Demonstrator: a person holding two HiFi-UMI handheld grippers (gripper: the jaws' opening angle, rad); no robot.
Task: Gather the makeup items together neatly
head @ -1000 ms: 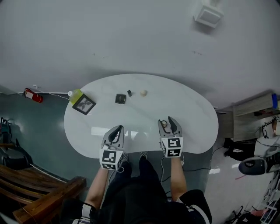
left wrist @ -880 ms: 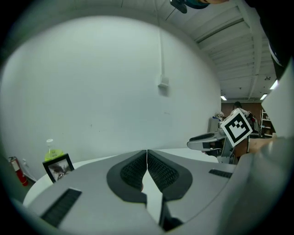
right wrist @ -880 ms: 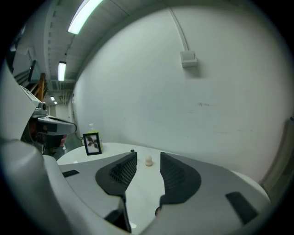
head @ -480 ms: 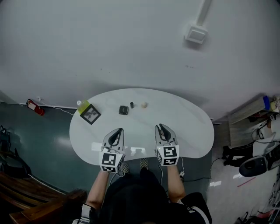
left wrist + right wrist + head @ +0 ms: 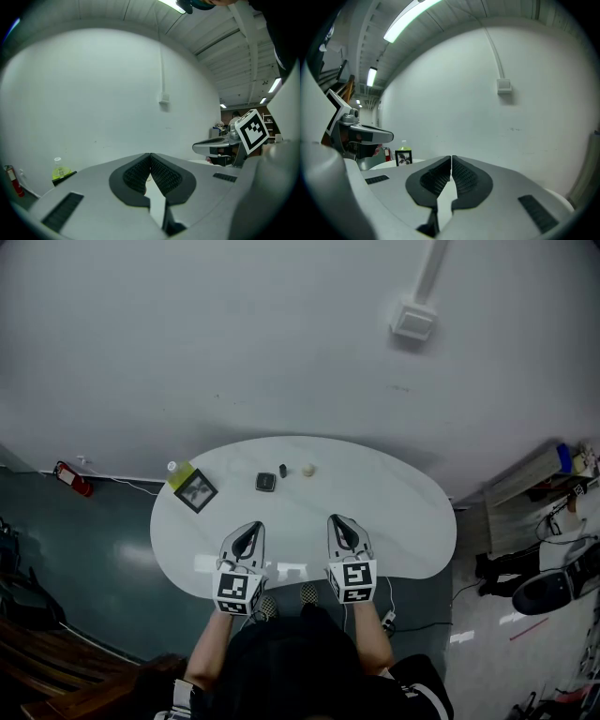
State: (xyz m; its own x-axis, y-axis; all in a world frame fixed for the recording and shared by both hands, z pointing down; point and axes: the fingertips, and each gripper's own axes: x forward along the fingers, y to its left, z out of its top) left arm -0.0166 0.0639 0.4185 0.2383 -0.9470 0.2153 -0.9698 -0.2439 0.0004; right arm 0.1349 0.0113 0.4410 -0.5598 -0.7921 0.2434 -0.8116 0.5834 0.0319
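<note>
Gathering is seemingly not yet being started: the compact, dark item and pale ball are lying spaced along the tabletop's far side. The left tool is being held closed and empty. The right tool's jaws have just been closing on nothing.

The table is white, the compact black, the ball cream, the bottle yellow-green.

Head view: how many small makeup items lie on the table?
3, in a row near the far edge, left to right: dark square compact, small dark item, pale round ball. None looks hidden.
</note>
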